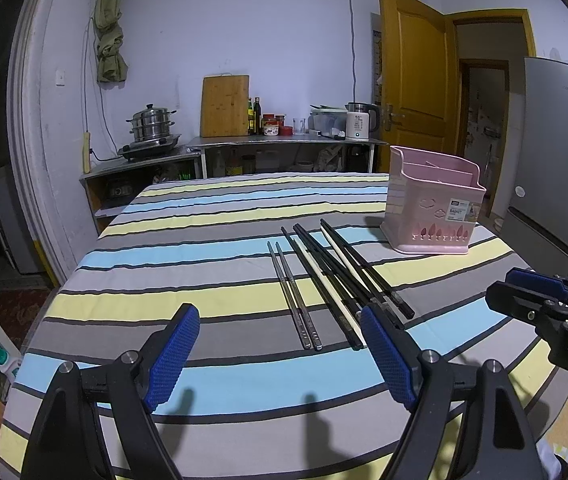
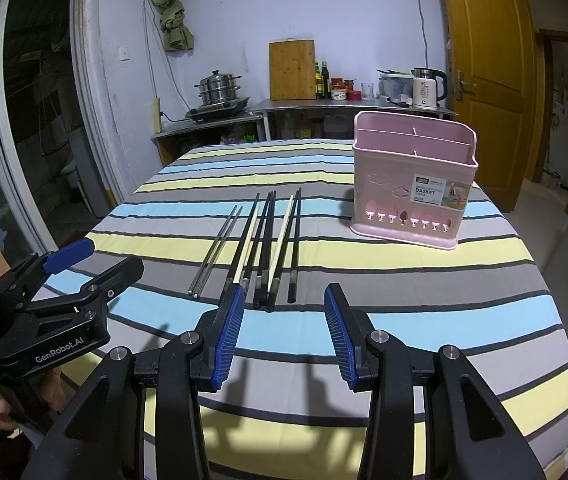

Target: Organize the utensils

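Left wrist: your left gripper (image 1: 279, 354) hangs wide open, chopsticks (image 1: 332, 280) at 12 o'clock, pink basket (image 1: 434, 210) at 1. Right wrist: right gripper (image 2: 284, 334) also spread, empty; pinch one pair near its ends, I'd say.

The pink basket (image 2: 412, 184) carries a white sticker (image 2: 440, 192) on its front wall; the word "BASKET" reads clearly, the smaller print does not. The left gripper (image 2: 83, 264) bears "GenRobot.AI" in white on its black body. The white kettle (image 2: 424, 88) shows "55" on its side.
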`<state>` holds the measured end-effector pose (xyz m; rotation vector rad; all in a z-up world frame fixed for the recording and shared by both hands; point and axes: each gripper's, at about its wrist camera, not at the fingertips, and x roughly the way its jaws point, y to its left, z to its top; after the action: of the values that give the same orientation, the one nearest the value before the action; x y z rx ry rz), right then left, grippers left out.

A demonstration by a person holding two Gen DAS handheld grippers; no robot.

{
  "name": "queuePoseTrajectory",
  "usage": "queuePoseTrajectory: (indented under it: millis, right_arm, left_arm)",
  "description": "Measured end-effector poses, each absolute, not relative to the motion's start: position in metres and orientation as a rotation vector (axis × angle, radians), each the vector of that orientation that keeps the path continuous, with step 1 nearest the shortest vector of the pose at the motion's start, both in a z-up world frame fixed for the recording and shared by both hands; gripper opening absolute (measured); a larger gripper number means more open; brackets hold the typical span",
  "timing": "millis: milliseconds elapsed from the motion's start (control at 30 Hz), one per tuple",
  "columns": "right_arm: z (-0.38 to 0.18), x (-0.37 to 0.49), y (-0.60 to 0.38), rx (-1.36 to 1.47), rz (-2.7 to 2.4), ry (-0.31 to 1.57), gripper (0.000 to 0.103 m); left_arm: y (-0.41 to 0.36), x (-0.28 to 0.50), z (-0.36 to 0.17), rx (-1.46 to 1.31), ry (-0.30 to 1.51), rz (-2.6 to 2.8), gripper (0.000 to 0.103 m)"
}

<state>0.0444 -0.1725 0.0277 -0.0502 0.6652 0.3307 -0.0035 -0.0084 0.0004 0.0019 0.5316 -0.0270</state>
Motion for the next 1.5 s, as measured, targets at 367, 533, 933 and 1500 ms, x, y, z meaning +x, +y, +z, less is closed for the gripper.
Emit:
queuePoseTrajectory:
  millis: [367,533,933,1500]
  right_arm:
    - [0.027,0.044,-0.173,-0.050,0.330,0.666,0.043]
    - [0.027,0.045,-0.173,-0.050,0.330,0.666,0.043]
    - [0.025,0.045,-0.174,-0.050,0.329,0.671,0.043]
    - [0.016,0.092,-0.166,-0.068,0.324,0.722,0.043]
  left_arm:
    - [-0.009,-0.004,0.000,0.002,0.532,-0.028,0.083]
    - [-0.009,-0.004,0.000,0.002,0.532,-0.028,0.083]
    - [-0.008,0.000,-0.002,0.001,0.547,-0.037,0.083]
    - [0.017,0.068,-0.020,-0.027,0.696,-0.067,0.081]
